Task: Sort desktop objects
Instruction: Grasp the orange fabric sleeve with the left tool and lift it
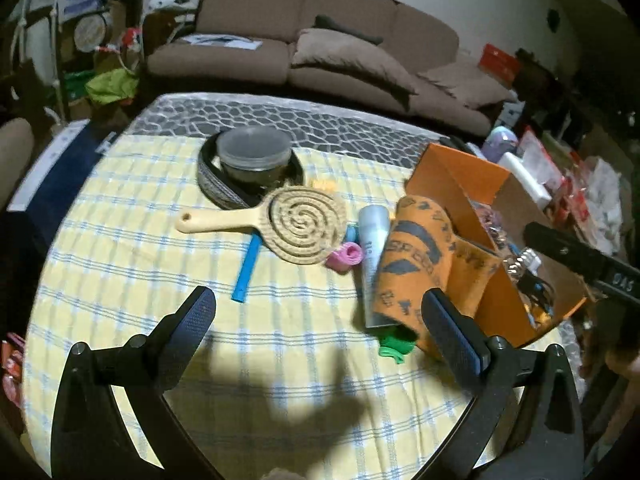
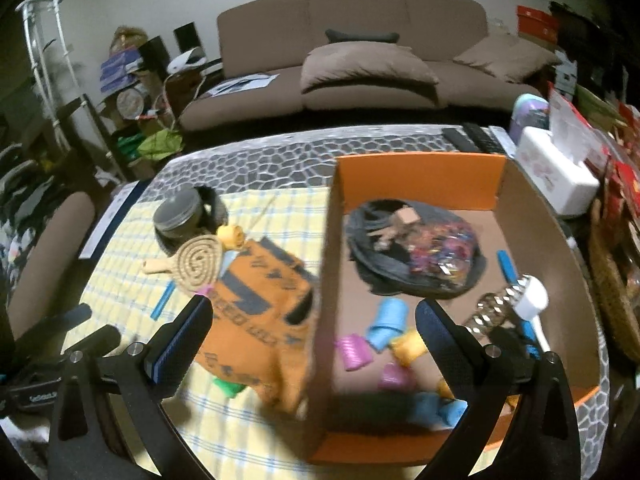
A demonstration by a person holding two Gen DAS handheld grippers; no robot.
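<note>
Our left gripper (image 1: 318, 312) hangs wide open over the checked cloth (image 1: 160, 264); our right gripper (image 2: 314, 326) gapes empty above the orange box (image 2: 420, 176), hairbrush (image 1: 288, 224) lying outside.

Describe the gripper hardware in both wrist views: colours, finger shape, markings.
Both match. The left gripper has a matte black frame with silver bolt heads and flat, paddle-like fingers with knurled black pads on blue backing. The right gripper is the same; its blue pad edge shows clearly. No cables or sleeves visible.
</note>
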